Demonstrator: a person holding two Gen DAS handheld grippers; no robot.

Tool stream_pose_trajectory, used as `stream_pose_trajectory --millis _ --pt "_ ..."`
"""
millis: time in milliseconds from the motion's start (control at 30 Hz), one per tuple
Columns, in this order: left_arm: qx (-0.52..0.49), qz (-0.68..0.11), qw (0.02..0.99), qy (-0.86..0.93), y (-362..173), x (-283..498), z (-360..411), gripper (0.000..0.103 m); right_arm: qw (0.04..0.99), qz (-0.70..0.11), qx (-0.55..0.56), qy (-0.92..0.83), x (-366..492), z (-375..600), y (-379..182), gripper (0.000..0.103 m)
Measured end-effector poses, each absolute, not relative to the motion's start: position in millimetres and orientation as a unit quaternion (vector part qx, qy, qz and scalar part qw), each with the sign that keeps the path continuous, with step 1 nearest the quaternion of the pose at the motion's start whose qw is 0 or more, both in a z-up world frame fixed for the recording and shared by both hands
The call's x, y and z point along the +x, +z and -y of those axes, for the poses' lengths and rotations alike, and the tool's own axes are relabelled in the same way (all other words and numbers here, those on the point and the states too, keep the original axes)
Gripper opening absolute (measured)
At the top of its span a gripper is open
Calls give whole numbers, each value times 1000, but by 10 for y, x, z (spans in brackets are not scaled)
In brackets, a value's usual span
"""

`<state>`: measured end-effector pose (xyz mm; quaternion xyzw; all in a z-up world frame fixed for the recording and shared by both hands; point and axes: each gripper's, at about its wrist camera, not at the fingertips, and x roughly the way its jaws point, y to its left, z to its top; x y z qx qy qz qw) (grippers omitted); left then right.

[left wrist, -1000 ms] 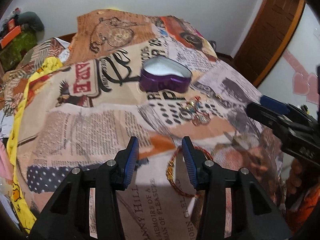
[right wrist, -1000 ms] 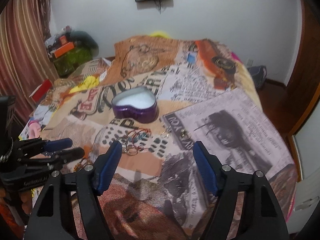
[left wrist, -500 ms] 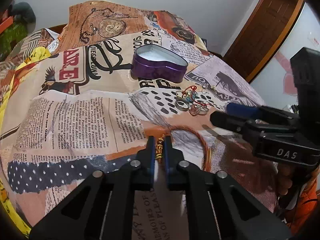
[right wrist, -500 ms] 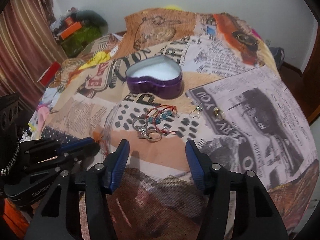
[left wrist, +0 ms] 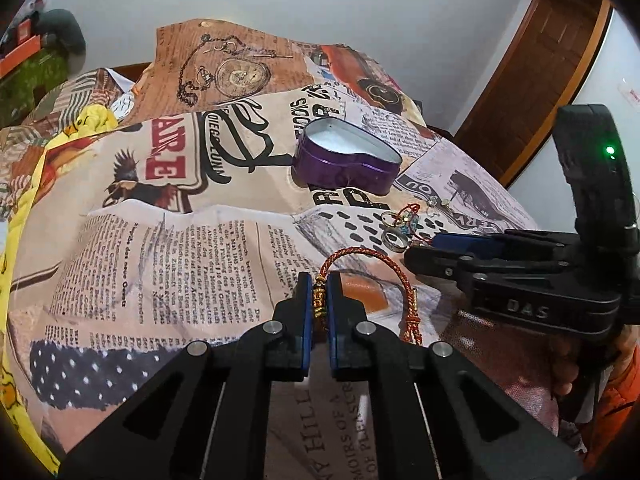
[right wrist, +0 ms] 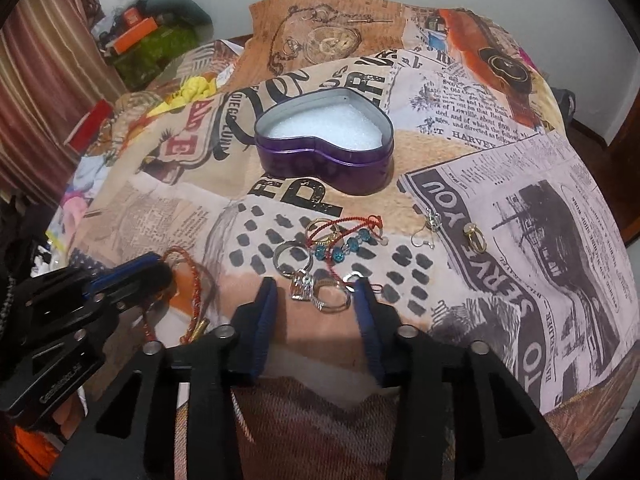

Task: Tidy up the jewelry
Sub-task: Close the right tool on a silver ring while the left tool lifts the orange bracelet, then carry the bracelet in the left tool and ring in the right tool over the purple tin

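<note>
Two views split the scene: only the left wrist view shows the beaded clasp of the braided bracelet (left wrist: 362, 276) pinched between the closed left tongs (left wrist: 319, 294), while only the right wrist view shows the rings (right wrist: 316, 286) lying between the half-spread right tongs (right wrist: 316, 296), which hold nothing. The left tongs sit low over the bedspread (left wrist: 160, 248), pointing toward the heart tin (left wrist: 346, 160); the bracelet's red-and-gold loop arches from the clasp to the right and droops back down to the cloth. From the right view the left tongs (right wrist: 160, 272) come in from the left, level. The right tongs angle down at the rings, just short of a blue bead bracelet (right wrist: 348, 244); an earring (right wrist: 430, 226) and a gold ring (right wrist: 474, 238) lie farther right. The tin (right wrist: 326, 152) stands open, its point facing the tongs
</note>
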<state>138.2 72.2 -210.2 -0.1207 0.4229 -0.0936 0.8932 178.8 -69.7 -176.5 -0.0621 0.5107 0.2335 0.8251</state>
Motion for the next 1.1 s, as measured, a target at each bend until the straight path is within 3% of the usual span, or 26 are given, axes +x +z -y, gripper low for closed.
stream_pose_trajectory --millis 400,1100 --pt "-115 -403 904 -88 -1997 1381 -738 5 837 -499 -52 216 1746 765 -1695 29" --pt "-89 -336 937 -46 -1461 1750 -661 5 890 -399 -16 219 1886 1061 -1111 29"
